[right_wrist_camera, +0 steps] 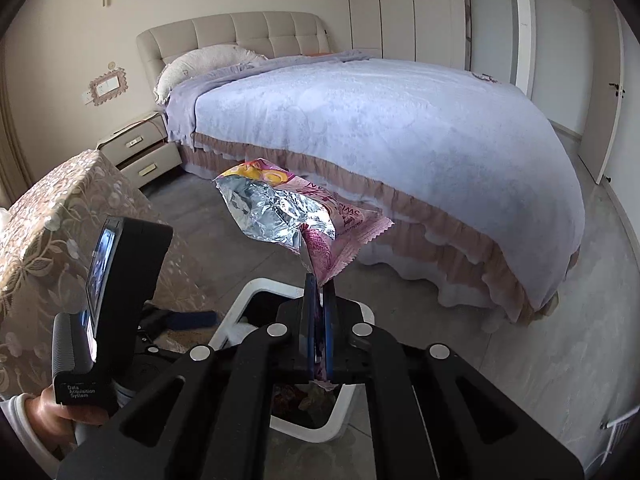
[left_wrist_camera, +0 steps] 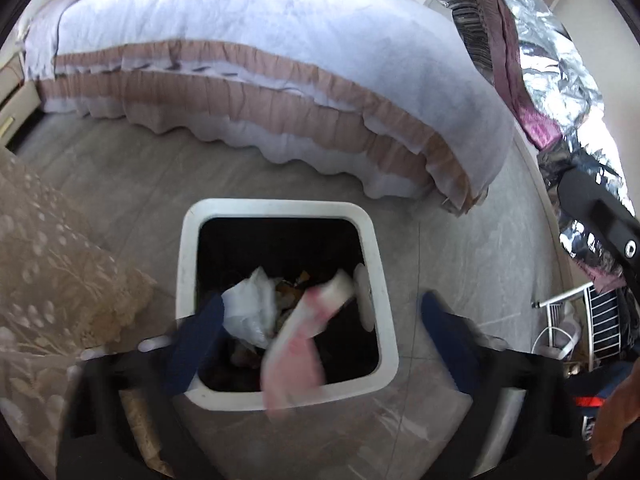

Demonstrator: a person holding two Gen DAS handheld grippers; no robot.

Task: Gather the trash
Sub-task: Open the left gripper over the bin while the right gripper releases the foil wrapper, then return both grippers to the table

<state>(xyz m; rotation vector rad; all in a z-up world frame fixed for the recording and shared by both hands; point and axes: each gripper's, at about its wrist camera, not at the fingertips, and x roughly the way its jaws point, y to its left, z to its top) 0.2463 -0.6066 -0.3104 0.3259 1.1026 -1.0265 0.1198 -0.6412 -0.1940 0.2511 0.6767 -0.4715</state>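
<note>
The left tongs (left_wrist_camera: 320, 316) hang spread wide and empty above the white trash bin (left_wrist_camera: 384, 280) on the floor, where a blurred pink-and-white wrapper (left_wrist_camera: 296, 344) lies over the rim beside a crumpled white bag (left_wrist_camera: 248, 308). The right tongs (right_wrist_camera: 319, 292) are clamped on a pink foil snack packet (right_wrist_camera: 288, 208), held up above the bin (right_wrist_camera: 248, 300), with the bed (right_wrist_camera: 380, 120) behind.

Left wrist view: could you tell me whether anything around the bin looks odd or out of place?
Yes: a blurred pink-and-white wrapper hangs across the white bin's near rim, between the open left gripper's fingers, seemingly mid-drop.
</note>
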